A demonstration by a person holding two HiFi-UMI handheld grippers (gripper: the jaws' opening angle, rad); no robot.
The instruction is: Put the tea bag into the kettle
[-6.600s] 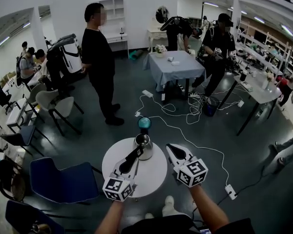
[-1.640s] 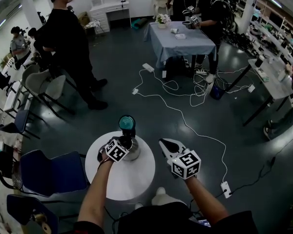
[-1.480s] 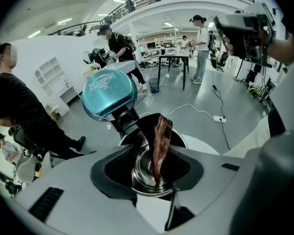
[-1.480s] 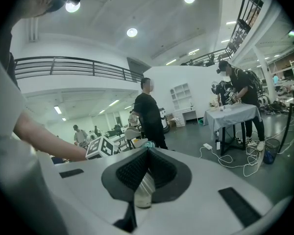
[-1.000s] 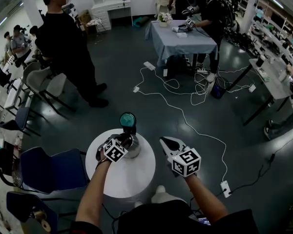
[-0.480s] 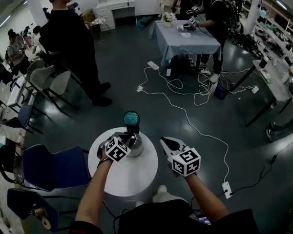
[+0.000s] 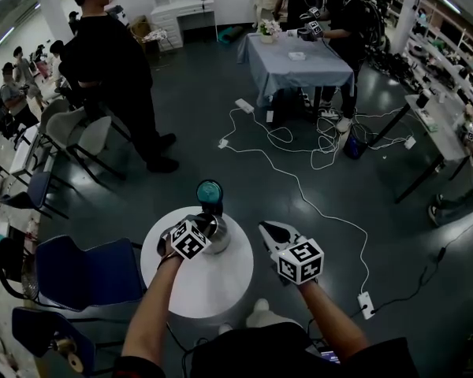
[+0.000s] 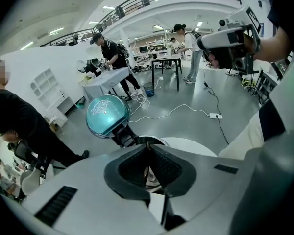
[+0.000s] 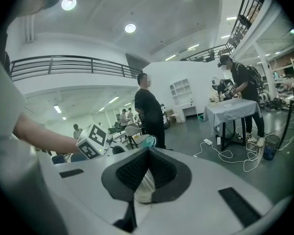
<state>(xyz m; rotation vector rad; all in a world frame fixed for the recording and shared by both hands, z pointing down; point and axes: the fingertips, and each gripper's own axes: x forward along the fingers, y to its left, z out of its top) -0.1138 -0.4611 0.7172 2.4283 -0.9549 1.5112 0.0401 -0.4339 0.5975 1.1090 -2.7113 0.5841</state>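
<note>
Directly beneath the closing, nearly met jaws of the left gripper (image 7: pixel 207 225), with nothing seen between them, the open kettle (image 7: pixel 221 241) is found, its teal lid (image 7: pixel 209 189) tipped back beyond. The tea bag cannot be made out. The jaws of the right gripper (image 7: pixel 266 230) are pressed together, empty.

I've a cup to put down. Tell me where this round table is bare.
The round table is bare from the kettle to the near edge and out to the right rim. The far edge is crowded: the kettle with its raised lid, and the left gripper over it, jaws closing, nothing seen between. The left forearm crosses the left side.
</note>
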